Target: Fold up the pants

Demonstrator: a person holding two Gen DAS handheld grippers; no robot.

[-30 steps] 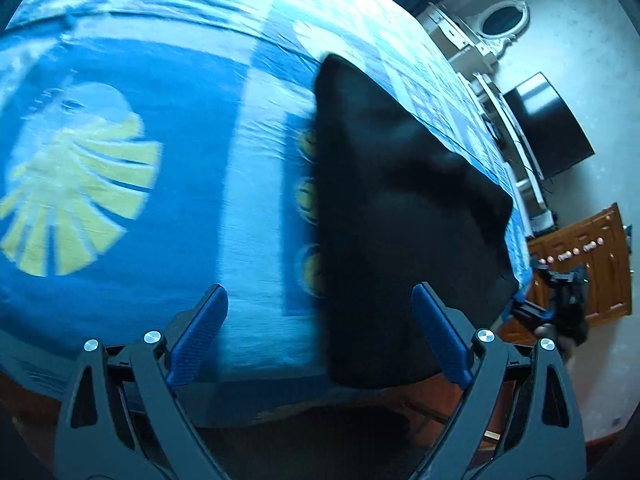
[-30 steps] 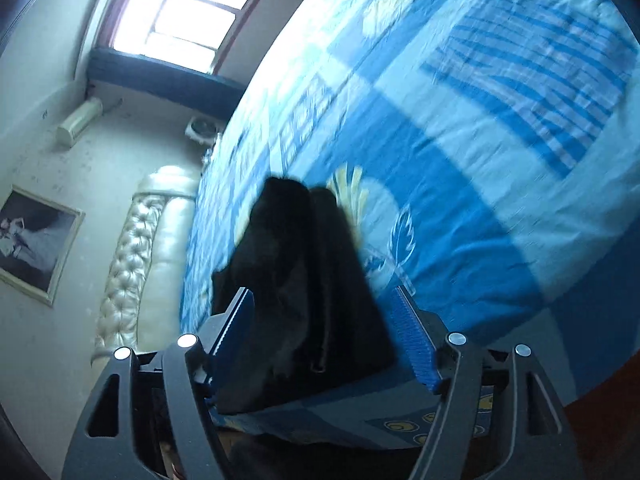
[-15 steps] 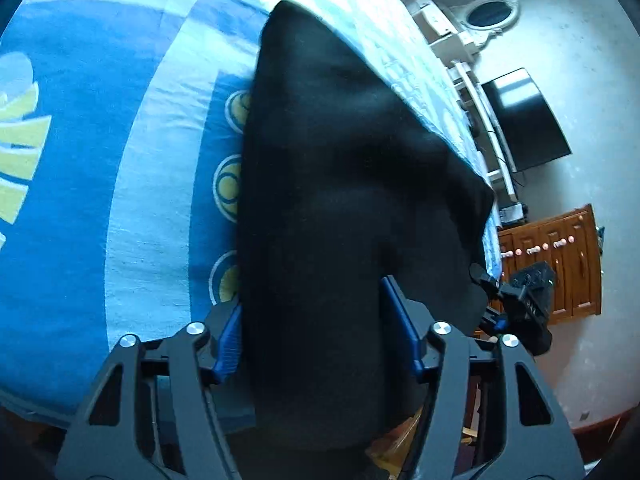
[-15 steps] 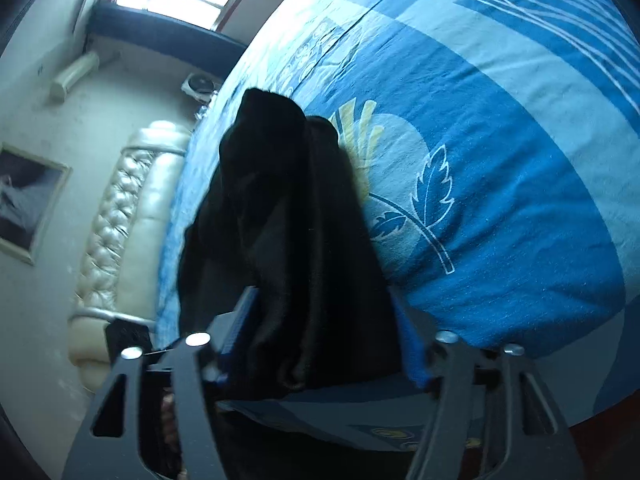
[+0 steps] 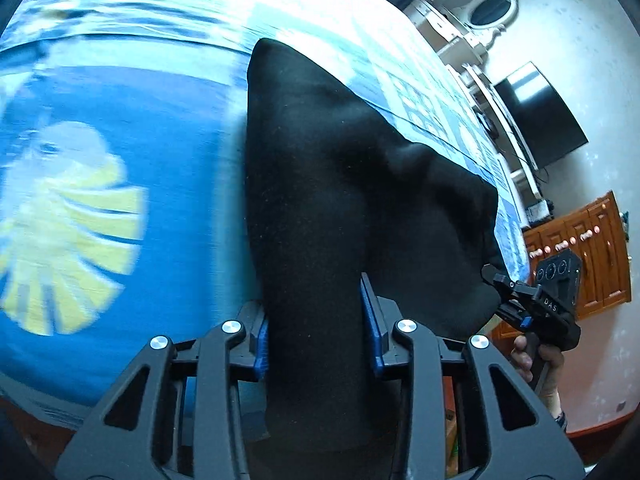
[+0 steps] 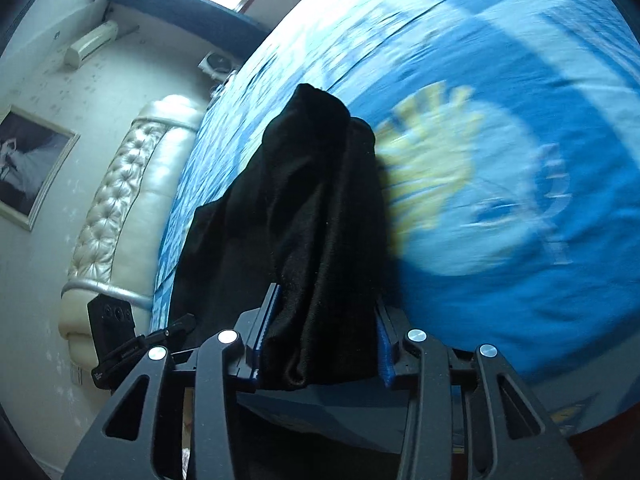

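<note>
Pants [image 5: 320, 184], black, lying near the foot edge of a bed with a blue patterned bedspread [image 5: 168, 152]. Left claw [image 5: 316, 332] pinches one bunched end of the fabric; right claw [image 6: 320, 340] pinches the other. A padded headboard [image 6: 120, 200] appears in the right wrist view.

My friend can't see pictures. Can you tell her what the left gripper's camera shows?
The left gripper is shut on black pants that lie on a blue patterned bedspread. At right, a hand holds the right gripper.
</note>
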